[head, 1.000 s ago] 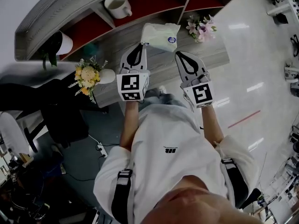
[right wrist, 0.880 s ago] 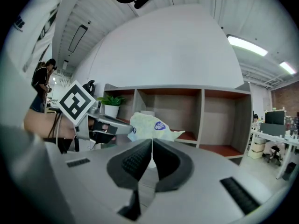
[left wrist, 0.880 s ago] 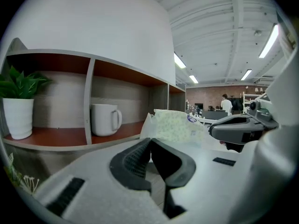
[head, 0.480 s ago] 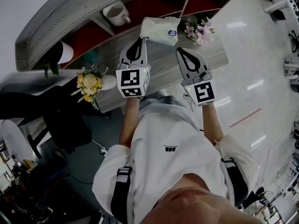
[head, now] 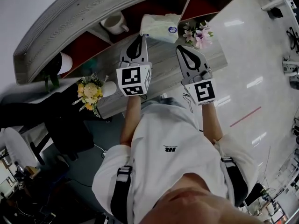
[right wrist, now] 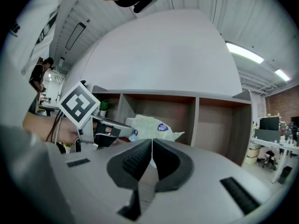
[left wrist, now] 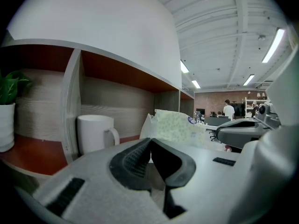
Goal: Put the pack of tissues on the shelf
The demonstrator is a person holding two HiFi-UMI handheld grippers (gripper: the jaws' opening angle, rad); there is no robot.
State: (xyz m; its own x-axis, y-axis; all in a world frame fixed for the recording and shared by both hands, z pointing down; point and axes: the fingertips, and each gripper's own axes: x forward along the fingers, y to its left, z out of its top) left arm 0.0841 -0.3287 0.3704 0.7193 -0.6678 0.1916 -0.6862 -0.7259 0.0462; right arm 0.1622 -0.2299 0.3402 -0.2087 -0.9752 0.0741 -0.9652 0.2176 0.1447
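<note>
Our left tool (head: 141, 36) pinches a corner of the pack of tissues (head: 161, 26), at twelve o'clock by the mouth of the shelf (head: 60, 24); our right tool (head: 180, 48) is pressed together, empty. We should push deep, clear of the mug (head: 115, 22), before releasing.

Bright, even indoor light came from ceiling strip lights (left wrist: 274, 45); glare streaked the glossy floor (head: 247, 55). Fisheye bending curved the edges, corners were black.
</note>
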